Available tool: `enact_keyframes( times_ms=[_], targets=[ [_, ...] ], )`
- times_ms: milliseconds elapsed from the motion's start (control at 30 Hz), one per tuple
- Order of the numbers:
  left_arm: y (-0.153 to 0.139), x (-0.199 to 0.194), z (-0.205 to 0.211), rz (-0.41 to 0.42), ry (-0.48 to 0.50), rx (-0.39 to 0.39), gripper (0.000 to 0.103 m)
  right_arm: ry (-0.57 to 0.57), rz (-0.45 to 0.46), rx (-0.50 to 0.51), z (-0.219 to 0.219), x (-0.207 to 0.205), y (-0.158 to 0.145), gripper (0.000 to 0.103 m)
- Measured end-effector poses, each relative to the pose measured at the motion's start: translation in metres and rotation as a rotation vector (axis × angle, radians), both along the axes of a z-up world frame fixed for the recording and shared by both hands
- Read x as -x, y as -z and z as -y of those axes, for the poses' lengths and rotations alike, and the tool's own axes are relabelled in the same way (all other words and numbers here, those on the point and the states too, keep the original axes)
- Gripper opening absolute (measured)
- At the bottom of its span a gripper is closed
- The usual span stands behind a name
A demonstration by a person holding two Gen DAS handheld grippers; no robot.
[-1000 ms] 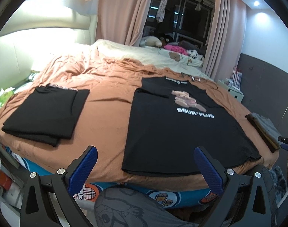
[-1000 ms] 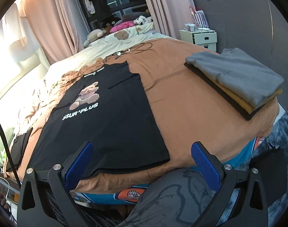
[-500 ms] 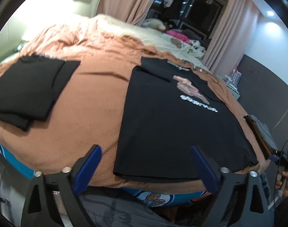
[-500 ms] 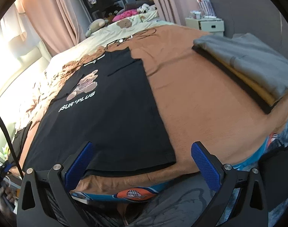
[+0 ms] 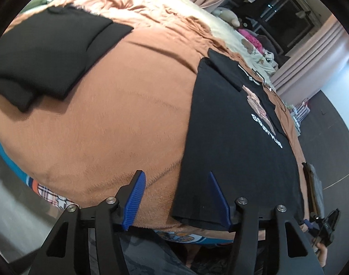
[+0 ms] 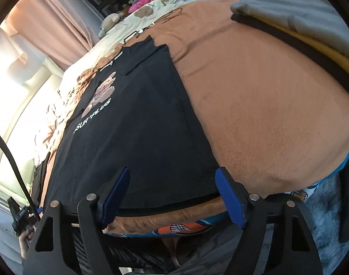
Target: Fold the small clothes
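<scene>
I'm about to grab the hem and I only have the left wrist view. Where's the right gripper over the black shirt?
Observer: The right gripper is open over the black shirt's near hem, with its outer finger at the right corner.
Operator: Is the sleeve on that side tucked?
Observer: Yes, it lies folded in over the chest.
Operator: Anything beside that corner?
Observer: Only bare brown blanket. The folded stack, grey over yellow over black, lies apart, further right.

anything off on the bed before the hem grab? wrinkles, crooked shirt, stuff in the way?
Nothing stands out. The black T-shirt lies flat on the brown blanket, print up, hem at the near edge. The folded black garment and the folded stack lie clear of it. Both hand-held grippers, left and right, are open at the hem corners.
</scene>
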State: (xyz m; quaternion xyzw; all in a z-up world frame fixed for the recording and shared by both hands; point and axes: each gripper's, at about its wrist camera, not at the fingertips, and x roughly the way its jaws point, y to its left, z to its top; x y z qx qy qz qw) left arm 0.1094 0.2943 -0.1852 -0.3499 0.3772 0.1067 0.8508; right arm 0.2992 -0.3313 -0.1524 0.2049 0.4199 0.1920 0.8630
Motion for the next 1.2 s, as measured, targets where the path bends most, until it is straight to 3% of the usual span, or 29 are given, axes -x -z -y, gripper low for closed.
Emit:
enact_keyframes(
  times_ms=[167, 333, 600, 833, 967, 1200],
  targets=[
    [0.007, 0.001, 0.009, -0.011, 0.028, 0.040, 0.052, 0.023, -0.012, -0.012, 0.009, 0.001, 0.005, 0.065],
    [0.008, 0.004, 0.015, -0.014, 0.036, 0.070, 0.052, 0.040, -0.023, -0.071, 0.015, 0.007, 0.010, 0.065],
    [0.012, 0.003, 0.021, -0.005, 0.056, 0.184, 0.052, 0.031, -0.037, -0.147, 0.025, 0.015, 0.022, 0.065],
    [0.011, -0.011, 0.032, -0.017, 0.050, 0.170, 0.052, 0.025, -0.051, -0.201, 0.033, 0.024, 0.030, 0.065],
    [0.013, -0.012, 0.031, -0.028, 0.013, 0.163, 0.042, 0.044, -0.062, -0.254, 0.041, 0.027, 0.036, 0.065],
    [0.012, -0.014, 0.031, -0.042, -0.018, 0.137, 0.037, 0.039, -0.075, -0.306, 0.038, 0.028, 0.044, 0.065]
  ],
)
